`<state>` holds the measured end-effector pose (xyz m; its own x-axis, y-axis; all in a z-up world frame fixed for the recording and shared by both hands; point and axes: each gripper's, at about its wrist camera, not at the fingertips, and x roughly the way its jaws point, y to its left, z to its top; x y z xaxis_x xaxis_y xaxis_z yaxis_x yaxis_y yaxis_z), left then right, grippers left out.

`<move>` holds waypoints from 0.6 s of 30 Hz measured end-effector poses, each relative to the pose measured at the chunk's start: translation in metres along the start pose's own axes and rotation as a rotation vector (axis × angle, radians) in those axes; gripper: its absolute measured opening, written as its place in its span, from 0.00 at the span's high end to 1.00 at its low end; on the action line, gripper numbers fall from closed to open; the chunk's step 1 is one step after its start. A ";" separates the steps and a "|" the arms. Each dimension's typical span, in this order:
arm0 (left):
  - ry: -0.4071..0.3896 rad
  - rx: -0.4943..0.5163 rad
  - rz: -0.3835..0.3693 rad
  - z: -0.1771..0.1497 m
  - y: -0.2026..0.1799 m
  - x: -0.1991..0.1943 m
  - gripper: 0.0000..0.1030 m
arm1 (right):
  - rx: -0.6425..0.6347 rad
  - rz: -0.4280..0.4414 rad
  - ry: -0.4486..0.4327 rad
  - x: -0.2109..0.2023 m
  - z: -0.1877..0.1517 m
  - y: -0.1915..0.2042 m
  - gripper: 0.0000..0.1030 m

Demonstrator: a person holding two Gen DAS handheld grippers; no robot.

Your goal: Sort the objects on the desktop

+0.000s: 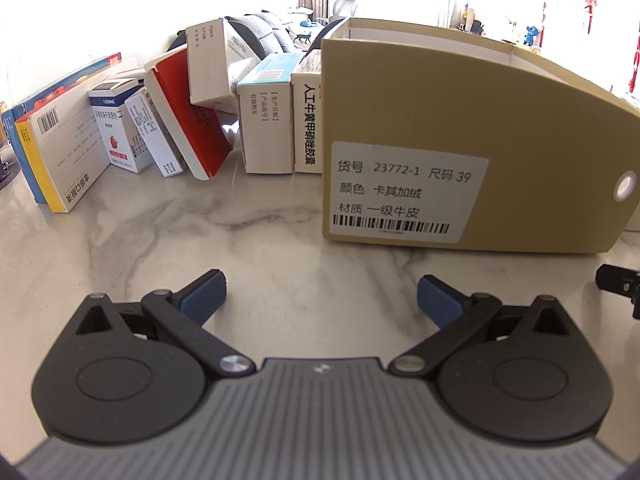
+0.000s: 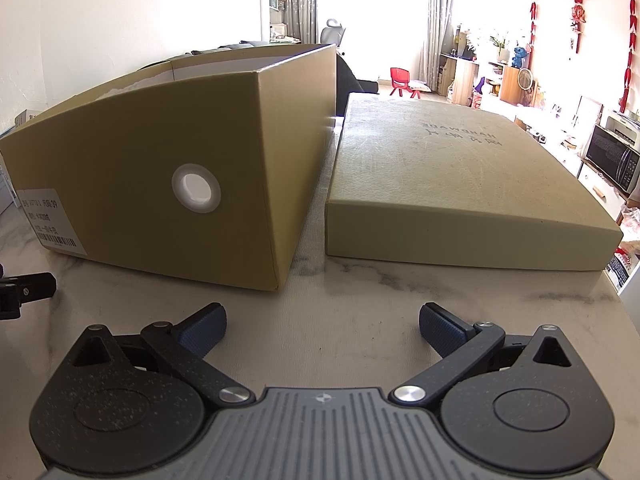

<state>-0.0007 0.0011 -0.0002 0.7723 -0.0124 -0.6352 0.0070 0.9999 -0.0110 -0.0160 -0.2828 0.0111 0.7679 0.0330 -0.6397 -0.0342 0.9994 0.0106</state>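
The left gripper (image 1: pixel 322 294) sits low over the white grey-veined marble tabletop (image 1: pixel 168 240), level and facing forward, its 2 blue-padded fingers (image 1: pixel 204 294) spread wide with nothing between them. Straight ahead and slightly to its right stands the open khaki cardboard shoebox (image 1: pixel 400 100), lidless, with a white barcode label (image 1: pixel 408 190) on its near end and a white-ringed round hole (image 1: pixel 625 187) beside the label; what lies inside cannot be told from this low angle, only the white inner wall shows. Ahead to the left of this gripper, a row of small cardboard medicine boxes (image 1: pixel 264 116) stands on end along the tabletop, some leaning on each other, the nearest of them just beside the shoebox's left wall; a red-and-white box (image 1: pixel 180 120) tilts in the middle of the row and a yellow-edged white box (image 1: pixel 64 148) ends it at far left. The right gripper (image 2: pixel 323 330) is likewise low and level over the tabletop (image 2: pixel 340 300), its jaws wide apart and empty. Ahead and to its left is the shoebox (image 2: pixel 140 168) corner; ahead and to its right the pale beige shoebox lid (image 2: pixel 460 184) lies flat, top up, close beside the shoebox with a narrow gap between.
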 end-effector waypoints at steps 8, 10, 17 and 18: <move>0.098 0.003 0.003 0.011 -0.001 0.000 0.00 | -0.017 0.019 0.102 0.006 0.015 -0.002 0.00; 0.120 0.000 0.006 0.013 -0.001 0.000 0.00 | -0.029 0.035 0.110 0.007 0.016 -0.003 0.00; 0.368 -0.027 0.008 0.053 0.005 -0.002 0.00 | -0.037 0.009 0.318 0.010 0.046 -0.009 0.00; 0.364 -0.022 0.007 0.061 0.007 -0.011 0.00 | -0.010 0.001 0.306 0.003 0.054 -0.013 0.00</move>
<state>0.0294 0.0083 0.0534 0.4951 -0.0103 -0.8688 -0.0142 0.9997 -0.0199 0.0208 -0.2949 0.0503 0.5397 0.0269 -0.8414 -0.0424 0.9991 0.0048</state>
